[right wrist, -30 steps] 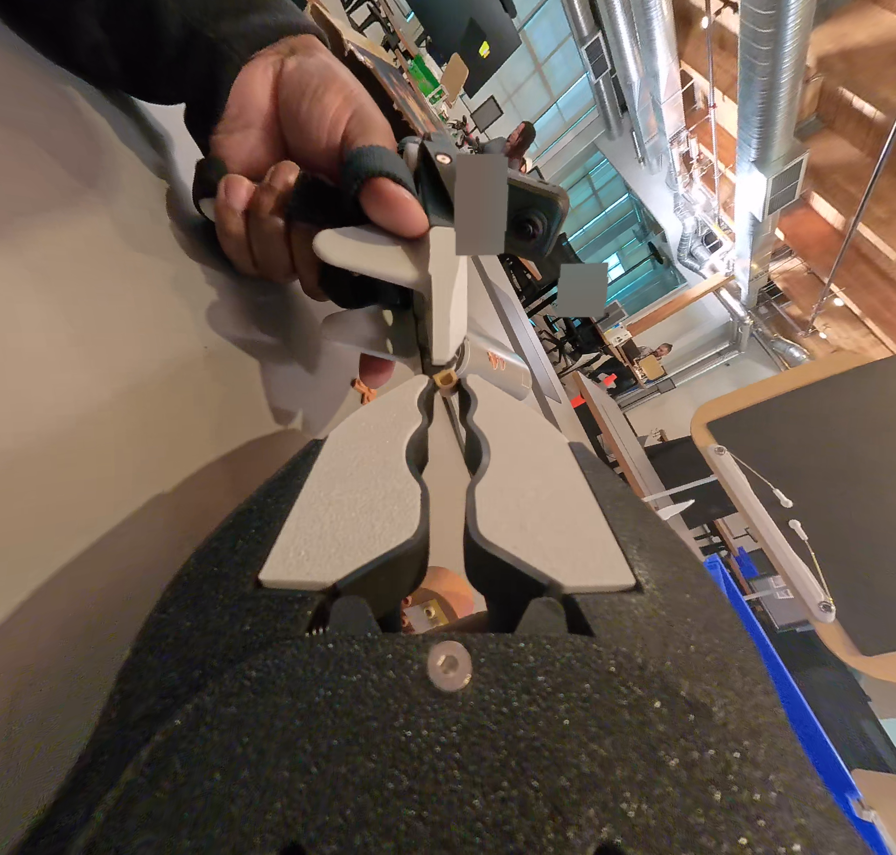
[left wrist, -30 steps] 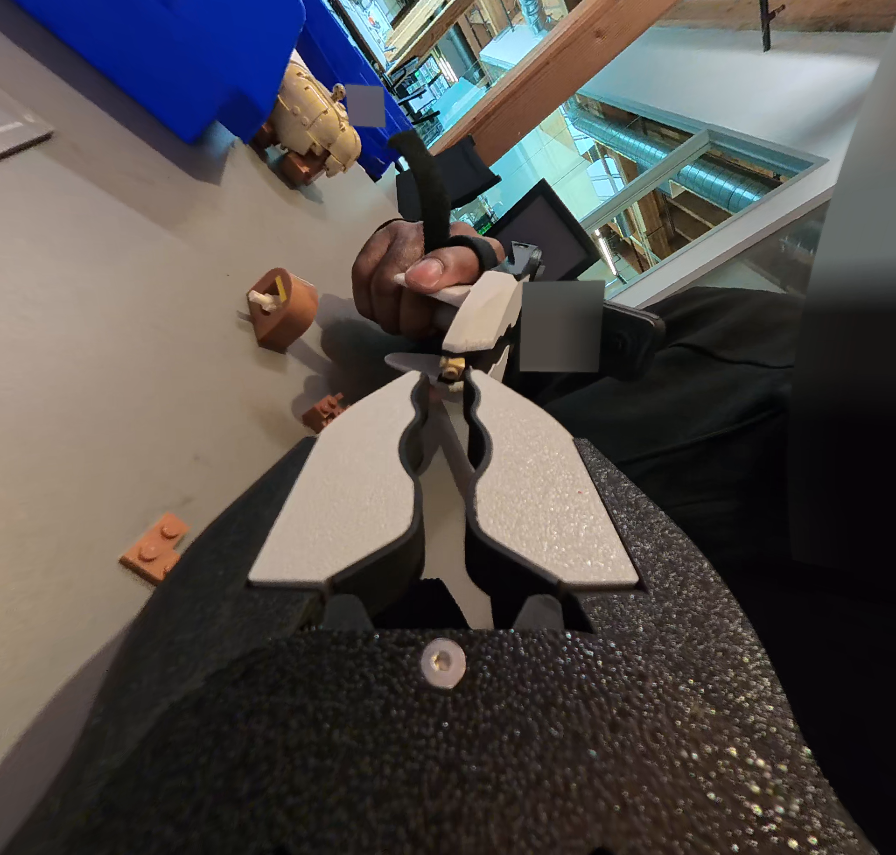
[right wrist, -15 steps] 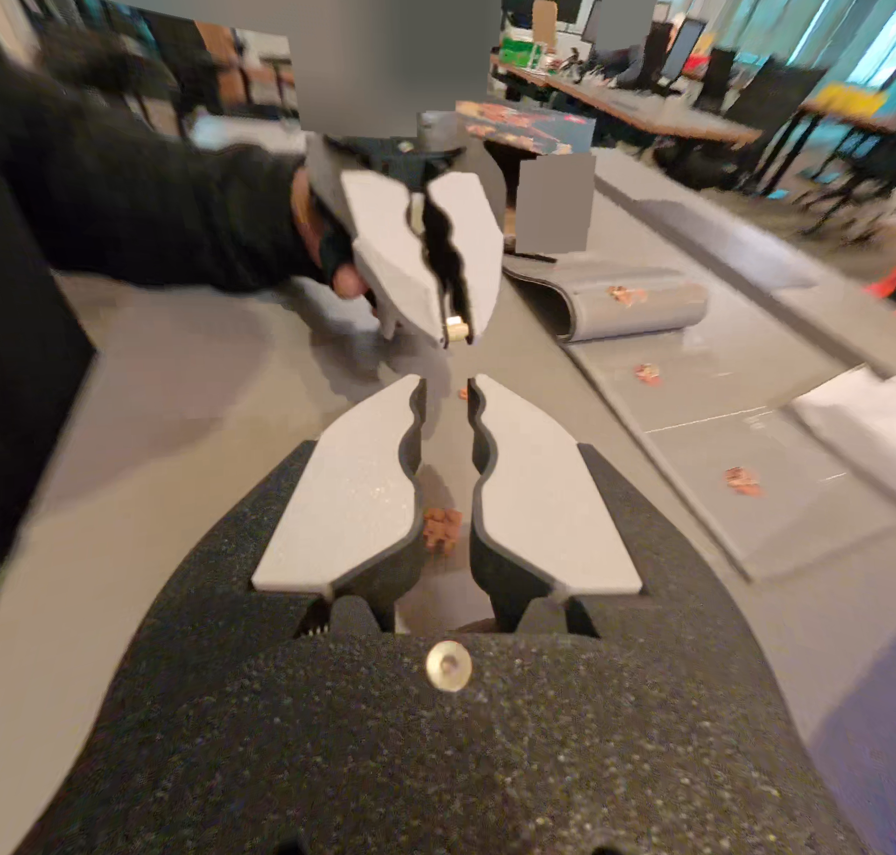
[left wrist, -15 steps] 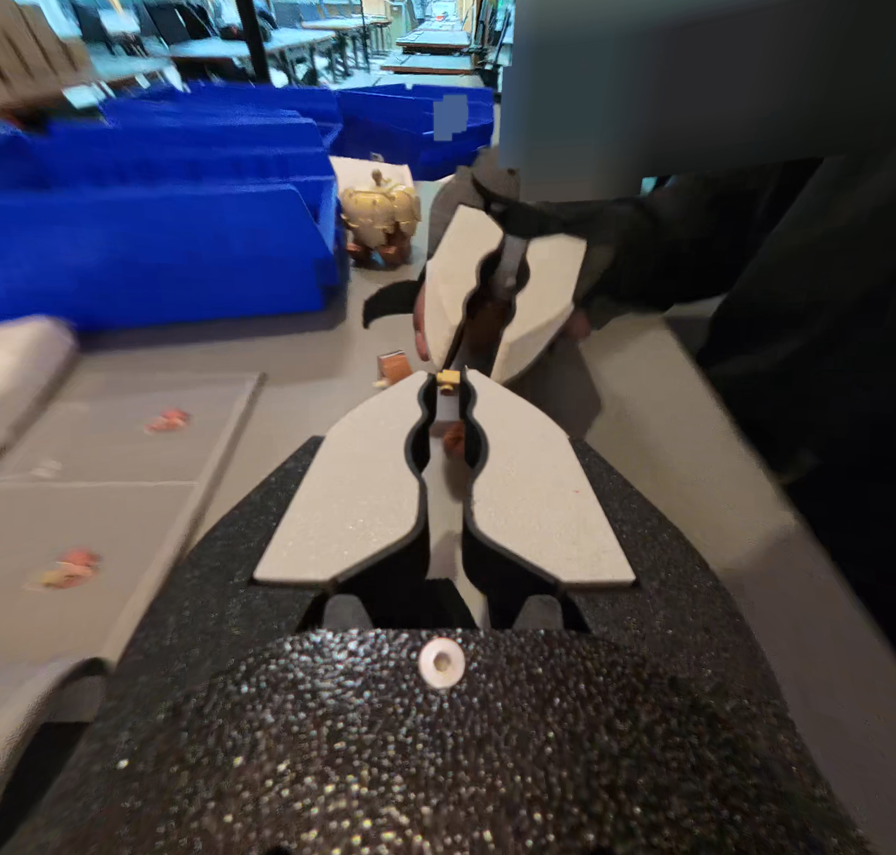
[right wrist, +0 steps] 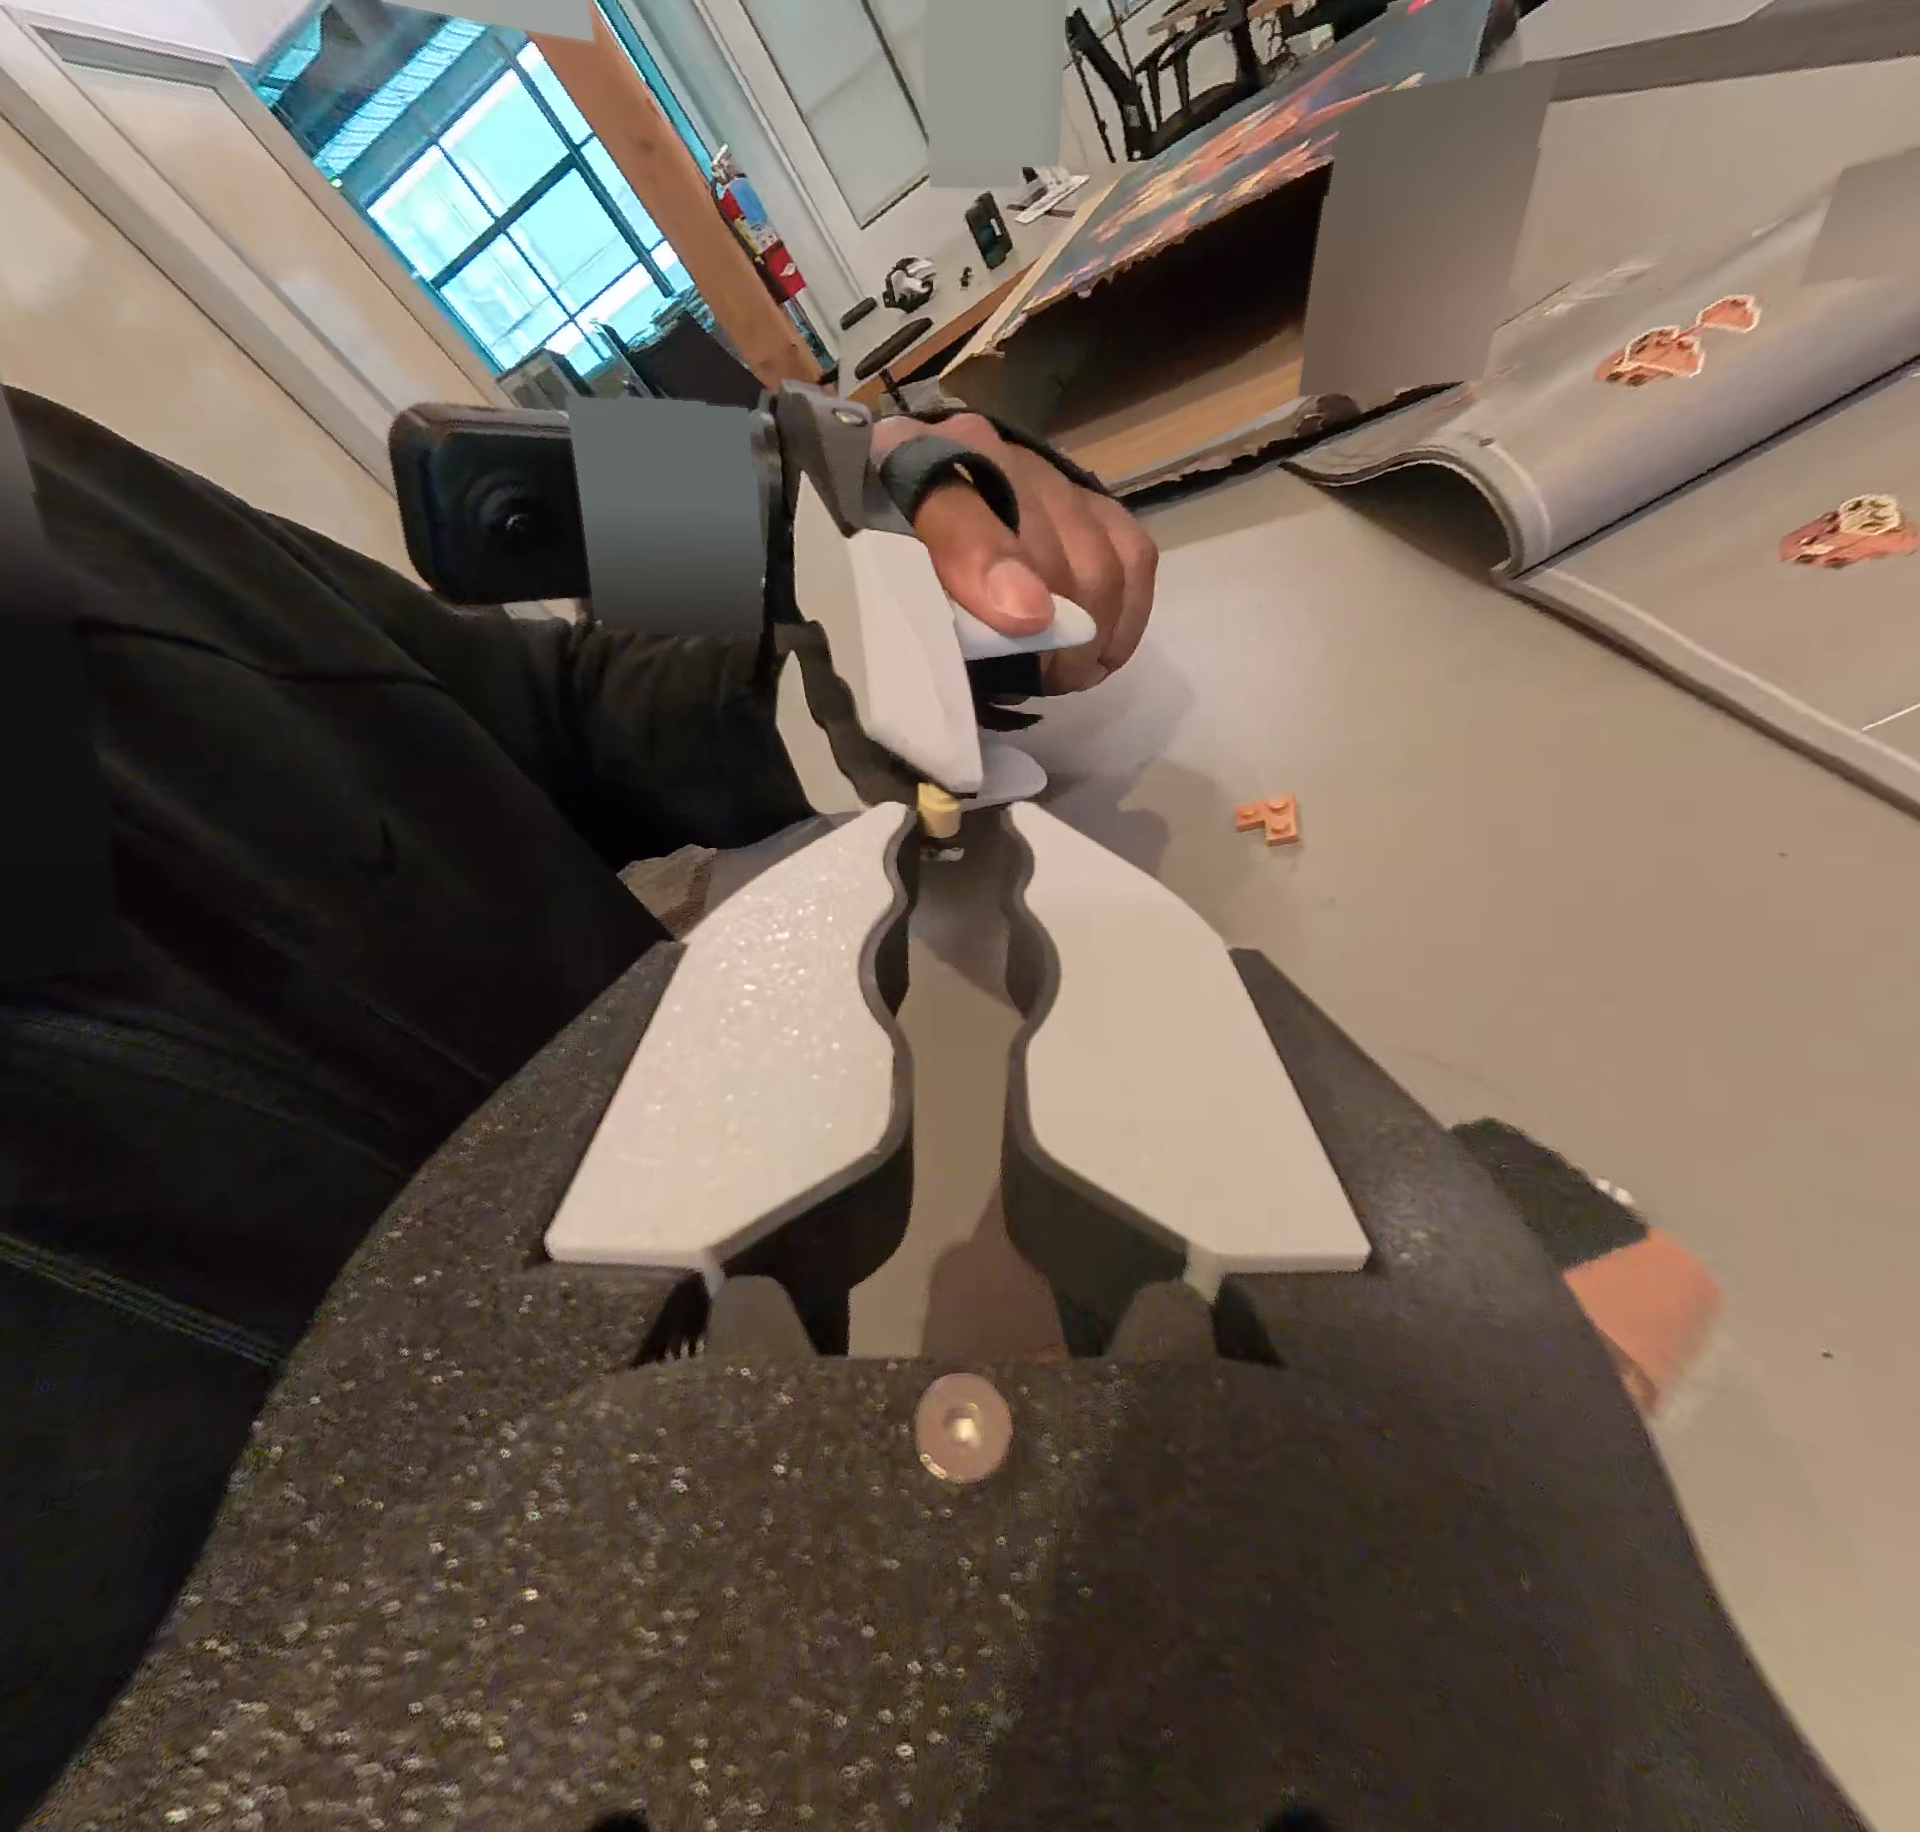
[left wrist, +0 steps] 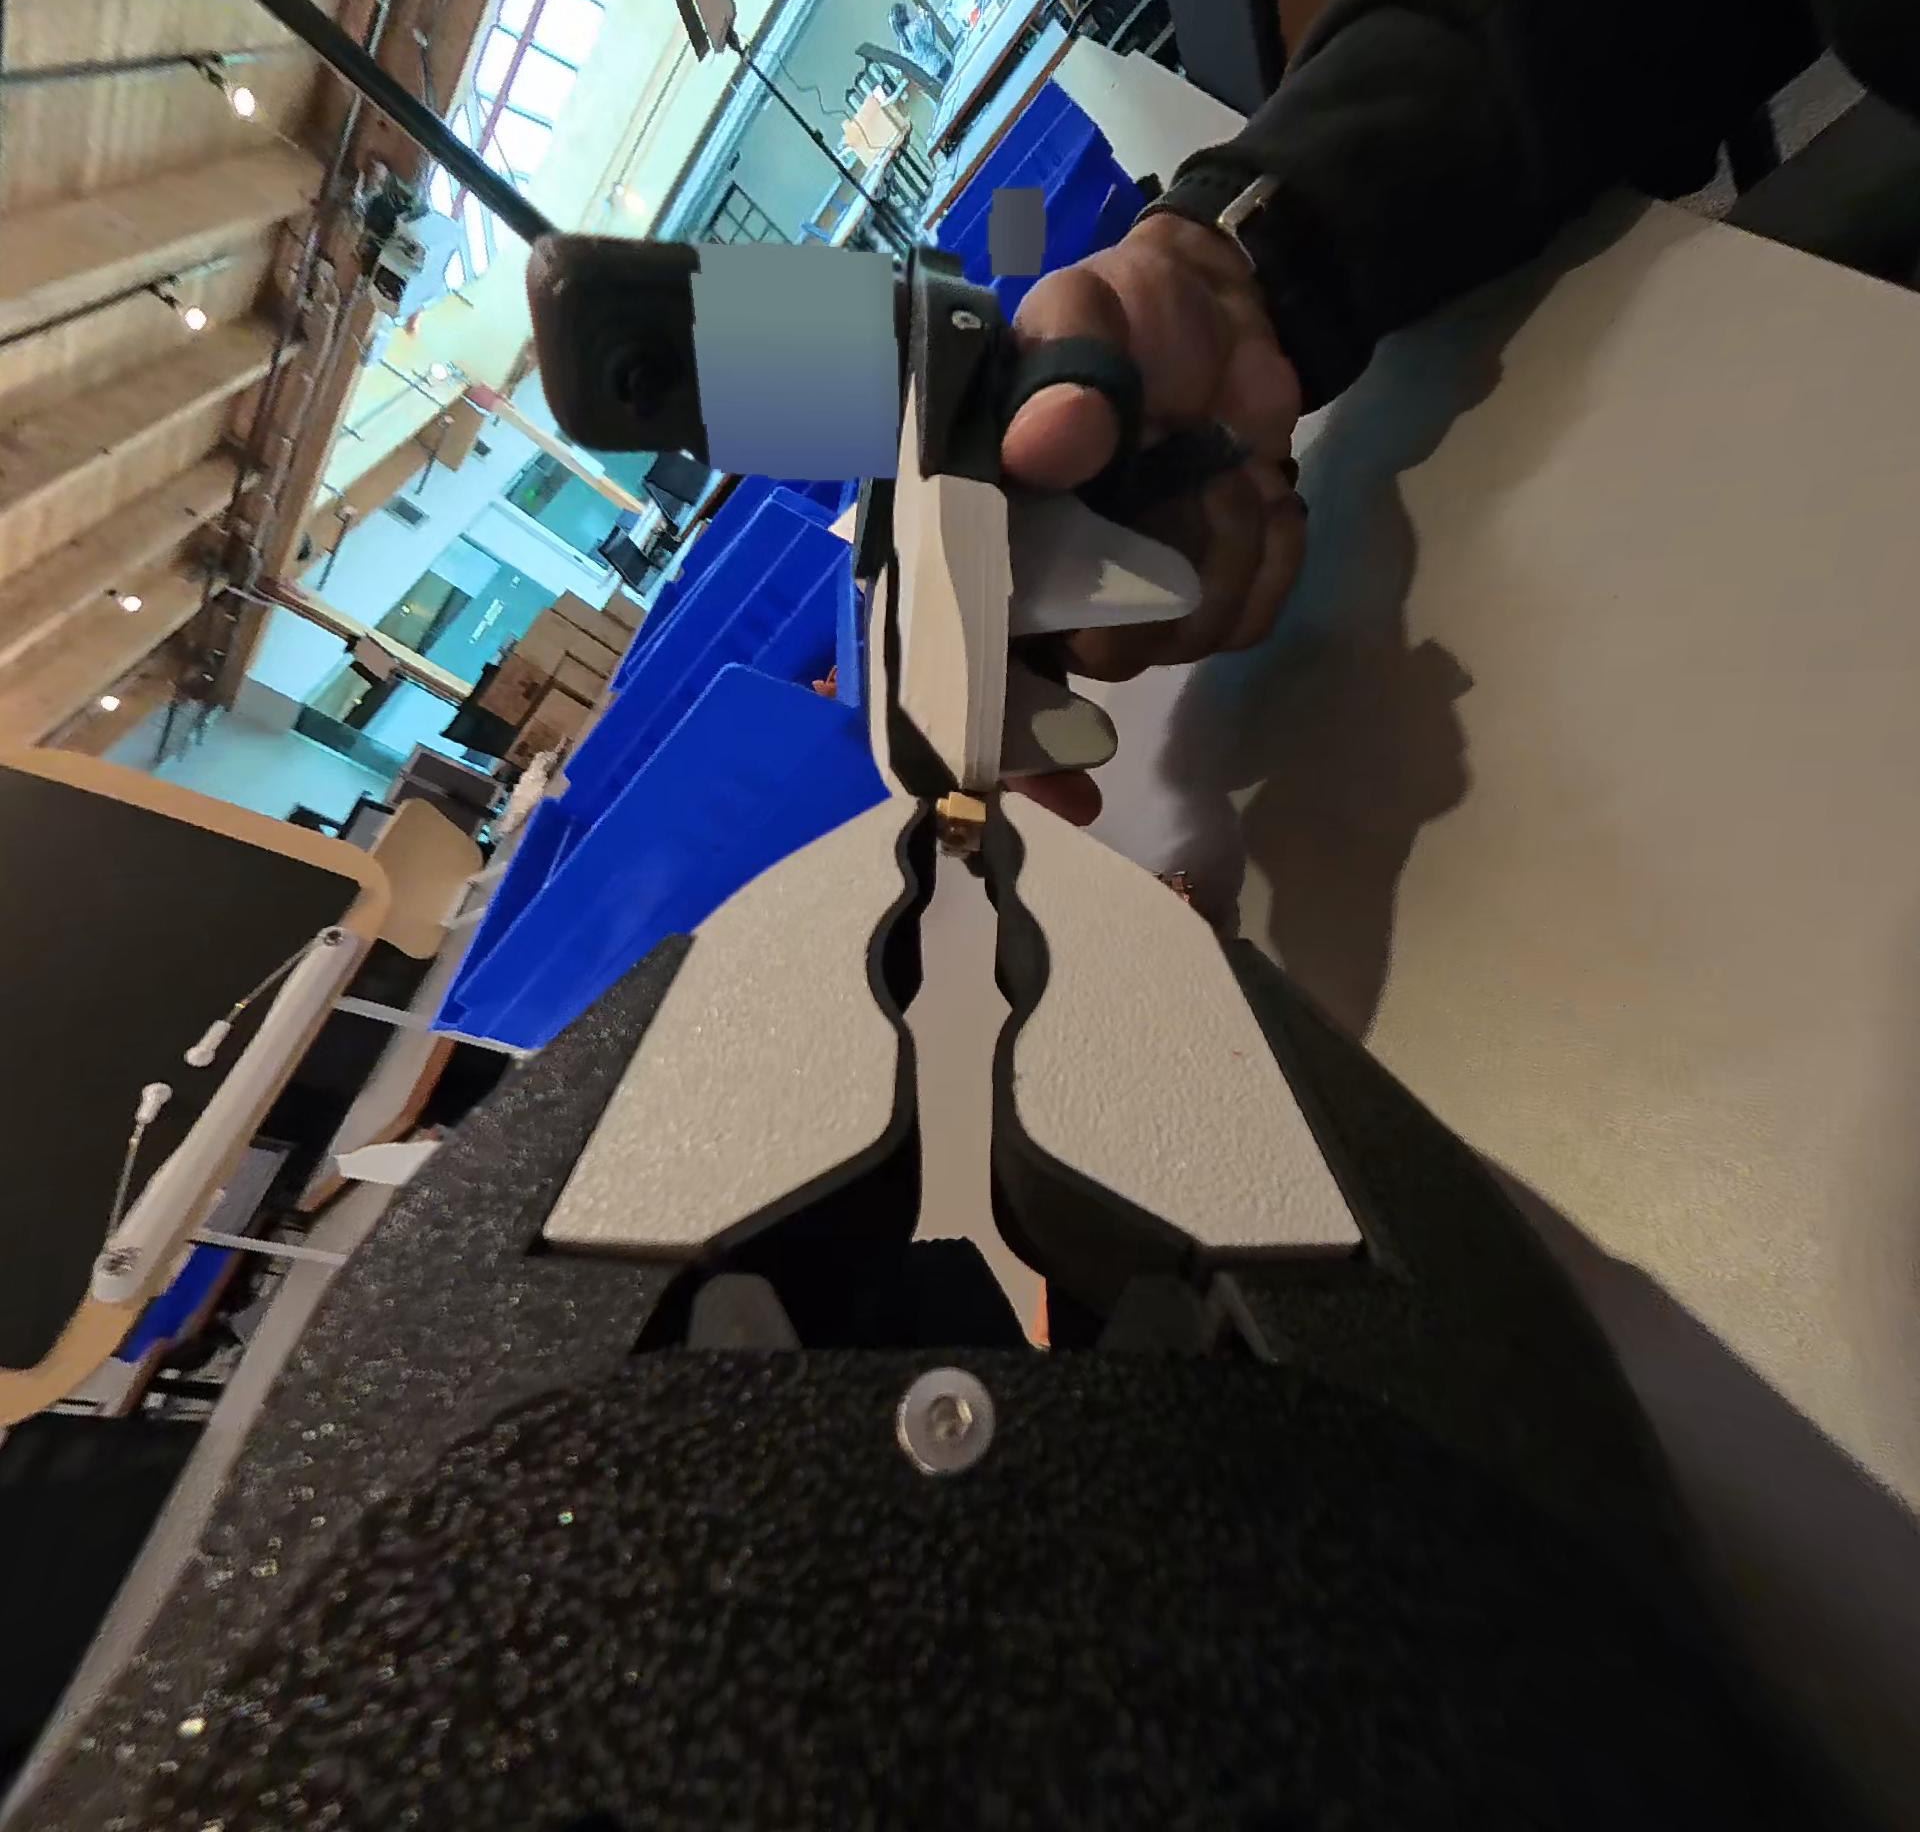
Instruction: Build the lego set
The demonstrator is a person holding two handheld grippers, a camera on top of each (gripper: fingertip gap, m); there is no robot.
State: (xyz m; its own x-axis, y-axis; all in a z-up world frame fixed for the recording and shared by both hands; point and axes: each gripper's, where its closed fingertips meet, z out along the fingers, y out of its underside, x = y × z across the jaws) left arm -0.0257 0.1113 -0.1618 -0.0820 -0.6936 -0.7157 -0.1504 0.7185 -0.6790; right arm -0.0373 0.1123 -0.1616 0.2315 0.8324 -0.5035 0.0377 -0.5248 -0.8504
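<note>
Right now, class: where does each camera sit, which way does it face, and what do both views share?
Left wrist view: on the left gripper, looking along its fingers over the table towards blue bins; the right hand shows.
Right wrist view: on the right gripper, facing across the table to an open booklet; the left hand shows.
Shared: the small tan piece where both grippers' tips meet.

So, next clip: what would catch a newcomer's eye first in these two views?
The two grippers meeting tip to tip over the grey table: the left gripper is closed on a small tan piece, and the right gripper comes in against the same piece. Next, the blue bins in a row beyond the left gripper. Then the small orange plate lying alone on the table near the open booklet.
</note>
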